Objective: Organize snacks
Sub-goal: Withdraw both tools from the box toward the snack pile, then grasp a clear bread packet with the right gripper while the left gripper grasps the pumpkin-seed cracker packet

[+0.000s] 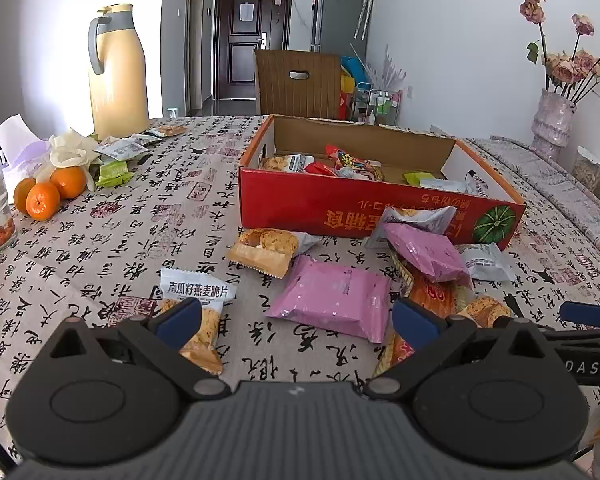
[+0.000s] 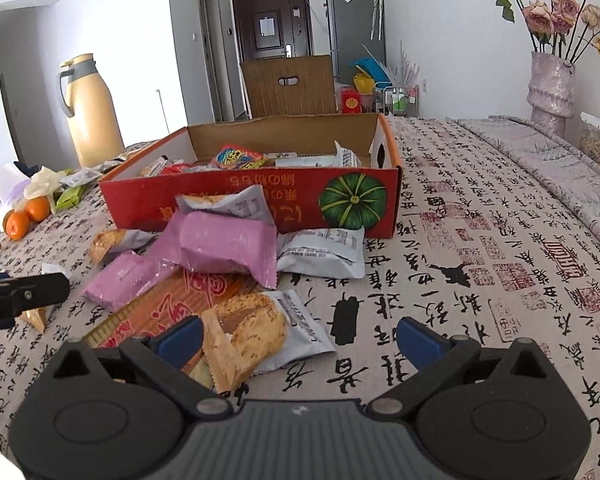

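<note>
Both grippers hover low over the bench [image 2: 480, 240], fingers spread wide, nothing held. Left gripper [image 1: 296, 320]: a flat pink packet [image 1: 332, 300] lies just ahead, between the fingers' line and slightly right of centre, long axis slanting across the approach. The white oat-crisp packet [image 1: 198, 308] sits under the left finger, long axis pointing away. Right gripper [image 2: 300, 338]: an orange-and-grey cracker packet [image 2: 248, 330] lies just ahead and left of centre, partly under the left finger, resting on a red flat wrapper [image 2: 172, 304]. The right gripper looks nearer the main heap; the left nearer the pink one. Red box [image 2: 260, 200] stands farther ahead of both, open, already holding several snacks. Counts outside the box: two pink packets, roughly four grey-and-orange ones, one red wrapper; three oranges [image 1: 44, 196] far left.
</note>
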The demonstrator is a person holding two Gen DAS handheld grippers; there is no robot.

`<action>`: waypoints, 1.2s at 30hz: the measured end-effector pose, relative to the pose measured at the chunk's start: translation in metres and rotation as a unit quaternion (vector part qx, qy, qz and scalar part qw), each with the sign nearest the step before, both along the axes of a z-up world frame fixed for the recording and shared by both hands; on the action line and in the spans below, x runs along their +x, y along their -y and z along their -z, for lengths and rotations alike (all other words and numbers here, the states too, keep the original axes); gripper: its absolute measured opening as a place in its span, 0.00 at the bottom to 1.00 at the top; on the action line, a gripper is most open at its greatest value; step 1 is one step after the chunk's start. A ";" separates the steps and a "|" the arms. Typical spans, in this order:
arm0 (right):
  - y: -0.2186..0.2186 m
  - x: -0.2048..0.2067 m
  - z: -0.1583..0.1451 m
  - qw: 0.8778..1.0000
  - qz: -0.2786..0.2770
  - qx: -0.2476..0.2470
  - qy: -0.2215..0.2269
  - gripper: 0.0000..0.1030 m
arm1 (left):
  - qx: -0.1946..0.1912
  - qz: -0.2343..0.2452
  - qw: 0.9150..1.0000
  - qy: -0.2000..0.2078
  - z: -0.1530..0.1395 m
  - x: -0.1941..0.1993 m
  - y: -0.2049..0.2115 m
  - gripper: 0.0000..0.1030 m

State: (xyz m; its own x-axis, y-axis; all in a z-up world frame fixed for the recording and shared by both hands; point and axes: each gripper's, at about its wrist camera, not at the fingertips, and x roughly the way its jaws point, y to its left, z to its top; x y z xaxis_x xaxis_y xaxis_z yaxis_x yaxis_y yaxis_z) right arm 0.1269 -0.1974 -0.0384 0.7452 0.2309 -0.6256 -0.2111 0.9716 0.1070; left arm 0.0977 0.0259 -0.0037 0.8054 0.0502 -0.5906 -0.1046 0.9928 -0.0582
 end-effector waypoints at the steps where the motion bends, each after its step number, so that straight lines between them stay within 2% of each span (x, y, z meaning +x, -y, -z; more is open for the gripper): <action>1: -0.001 0.001 0.001 1.000 -0.001 -0.002 -0.002 1.00 | 0.000 0.000 1.000 -0.001 0.001 0.000 0.000 1.00; 14: -0.020 0.024 0.017 0.999 -0.028 -0.035 -0.027 1.00 | -0.003 -0.005 1.000 -0.013 0.007 0.006 -0.003 1.00; 20: -0.023 0.029 0.020 0.998 -0.036 -0.033 -0.030 0.98 | -0.004 -0.009 1.000 -0.018 0.009 0.008 -0.005 1.00; 22: -0.022 0.029 0.020 0.998 -0.041 -0.028 -0.027 0.94 | -0.004 -0.008 1.000 -0.019 0.010 0.008 -0.005 1.00; 24: -0.023 0.028 0.018 0.998 -0.046 -0.027 -0.023 0.84 | -0.004 -0.008 1.000 -0.020 0.010 0.008 -0.004 1.00; 26: -0.022 0.028 0.018 0.998 -0.050 -0.024 -0.022 0.83 | -0.004 -0.008 1.000 -0.019 0.010 0.008 -0.004 1.00; 29: -0.020 0.028 0.017 0.998 -0.048 -0.025 -0.017 0.75 | -0.005 -0.009 1.000 -0.020 0.010 0.008 -0.005 1.00; 32: -0.018 0.028 0.017 0.998 -0.046 -0.030 -0.011 0.60 | -0.006 -0.010 1.000 -0.022 0.011 0.007 -0.005 1.00; 36: -0.014 0.024 0.017 0.999 -0.039 -0.026 -0.003 0.50 | -0.006 -0.010 1.000 -0.021 0.012 0.006 -0.006 1.00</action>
State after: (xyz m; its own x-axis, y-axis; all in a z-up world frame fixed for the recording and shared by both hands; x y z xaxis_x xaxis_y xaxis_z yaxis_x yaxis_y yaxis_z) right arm 0.1509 -0.1837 -0.0555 0.7224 0.2550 -0.6427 -0.2864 0.9564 0.0575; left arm 0.1034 0.0319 -0.0152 0.7784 0.0591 -0.6250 -0.1277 0.9896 -0.0655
